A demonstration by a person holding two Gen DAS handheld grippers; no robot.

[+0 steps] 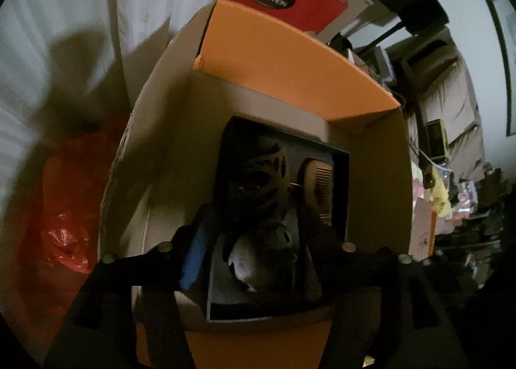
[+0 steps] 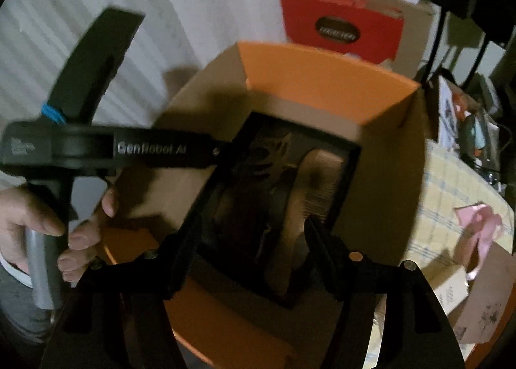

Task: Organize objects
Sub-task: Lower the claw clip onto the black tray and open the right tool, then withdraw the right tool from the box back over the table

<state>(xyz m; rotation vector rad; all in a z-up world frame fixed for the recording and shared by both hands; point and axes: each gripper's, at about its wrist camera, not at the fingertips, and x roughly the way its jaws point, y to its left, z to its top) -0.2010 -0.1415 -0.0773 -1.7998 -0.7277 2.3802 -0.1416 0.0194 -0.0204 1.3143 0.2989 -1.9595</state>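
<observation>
Both pairs of tongs hang over a large open cardboard carton with orange flaps (image 1: 283,56), inside which sits a shallow black rectangular tray (image 1: 342,195) holding a brown wooden comb (image 1: 322,191), a dark patterned cap-like bundle (image 1: 261,182) and a pale rounded object (image 1: 258,259) I cannot identify in the dim light. The left tongs (image 1: 254,253) stand apart, their fingers straddling the near end of the tray and gripping nothing; the right tongs (image 2: 248,246) are likewise spread, clamped on nothing, poised above the tray's near edge. In the right wrist view the person's left hand (image 2: 38,224) holds the other tool's grey handle just beside the carton. The step in hand looks like placing or settling the tray's contents inside the carton. Judging from this, the next move calls for lowering one pair of tongs squarely onto a single item or the tray rim, closing only once the fingers bracket it. A red "Collection" box (image 1: 283,1) stands behind the carton, and a red plastic bag (image 1: 64,217) lies to its left.
</observation>
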